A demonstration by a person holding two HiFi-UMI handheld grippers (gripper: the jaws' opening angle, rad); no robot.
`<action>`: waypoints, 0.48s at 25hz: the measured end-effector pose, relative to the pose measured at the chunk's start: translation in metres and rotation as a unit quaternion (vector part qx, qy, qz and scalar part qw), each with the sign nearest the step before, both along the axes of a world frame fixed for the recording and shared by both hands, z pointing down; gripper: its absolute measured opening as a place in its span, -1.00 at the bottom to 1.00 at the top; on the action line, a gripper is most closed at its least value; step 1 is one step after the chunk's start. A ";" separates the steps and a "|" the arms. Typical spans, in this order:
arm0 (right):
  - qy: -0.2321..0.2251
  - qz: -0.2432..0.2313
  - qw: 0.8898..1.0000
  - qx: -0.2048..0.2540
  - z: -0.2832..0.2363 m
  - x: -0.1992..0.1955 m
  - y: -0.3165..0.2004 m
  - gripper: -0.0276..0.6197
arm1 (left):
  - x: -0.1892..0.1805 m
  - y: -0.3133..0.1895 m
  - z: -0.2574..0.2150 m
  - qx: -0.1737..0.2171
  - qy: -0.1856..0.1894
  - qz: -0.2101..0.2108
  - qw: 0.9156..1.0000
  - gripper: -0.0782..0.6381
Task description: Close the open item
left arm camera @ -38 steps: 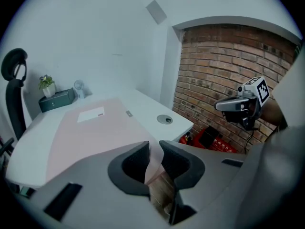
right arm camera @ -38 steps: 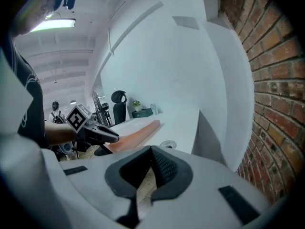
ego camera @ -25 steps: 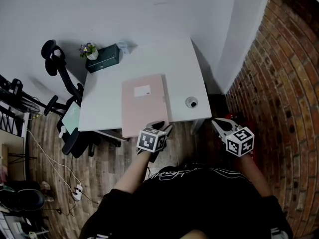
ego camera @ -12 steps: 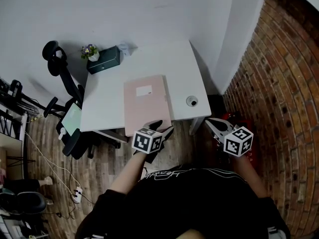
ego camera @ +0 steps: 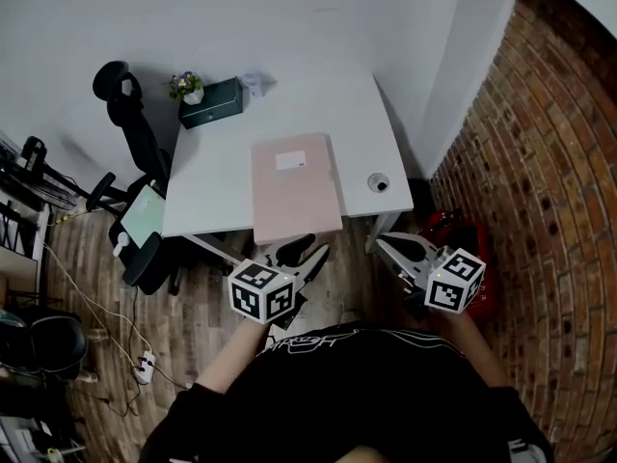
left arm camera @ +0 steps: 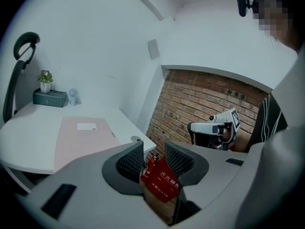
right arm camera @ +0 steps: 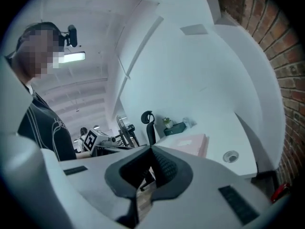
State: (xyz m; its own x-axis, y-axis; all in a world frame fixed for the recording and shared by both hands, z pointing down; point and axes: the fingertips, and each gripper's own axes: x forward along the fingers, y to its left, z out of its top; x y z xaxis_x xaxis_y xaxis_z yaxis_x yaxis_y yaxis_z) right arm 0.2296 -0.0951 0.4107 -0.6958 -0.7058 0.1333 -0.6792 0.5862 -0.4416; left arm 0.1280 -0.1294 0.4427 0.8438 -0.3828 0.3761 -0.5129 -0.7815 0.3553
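Note:
A pink folder [ego camera: 294,186] lies flat and closed on the white desk [ego camera: 212,177], its front end at the desk's near edge. It also shows in the left gripper view [left arm camera: 78,137] and the right gripper view [right arm camera: 190,144]. My left gripper [ego camera: 299,252] hangs over the floor just in front of the desk, below the folder's front end. Its jaws [left arm camera: 153,154] are closing and hold nothing. My right gripper [ego camera: 390,247] is off the desk's front right corner, shut and empty [right arm camera: 151,163].
A dark green box [ego camera: 214,102] and a small potted plant [ego camera: 188,87] stand at the desk's back left. A round grommet [ego camera: 378,182] sits near the front right. A black office chair [ego camera: 130,123] is left of the desk. A brick wall [ego camera: 549,162] and a red extinguisher box [left arm camera: 162,180] are on the right.
Both grippers have drawn back from the desk's front edge toward the person, the left one also moving left. The folder has not moved.

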 end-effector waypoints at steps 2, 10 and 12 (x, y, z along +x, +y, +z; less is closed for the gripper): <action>0.006 -0.015 1.000 0.014 -0.006 -0.016 0.009 -0.91 | -0.012 0.010 -0.012 0.014 0.016 -0.008 1.000 -0.41; -0.002 -0.028 0.999 0.031 -0.014 -0.056 0.037 -0.91 | -0.047 0.050 -0.031 0.024 0.066 -0.018 0.997 -0.66; -0.003 -0.027 0.999 0.037 -0.016 -0.062 0.042 -0.91 | -0.055 0.056 -0.035 0.036 0.061 -0.018 0.997 -0.66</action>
State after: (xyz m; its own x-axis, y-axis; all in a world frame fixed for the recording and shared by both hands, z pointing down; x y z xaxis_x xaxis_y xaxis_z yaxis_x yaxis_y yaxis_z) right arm 0.1672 -0.0530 0.3947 -0.7339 -0.6748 0.0782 -0.6431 0.6532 -0.3997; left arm 0.0733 -0.0736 0.4080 0.8669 -0.4353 0.2427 -0.4972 -0.7894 0.3600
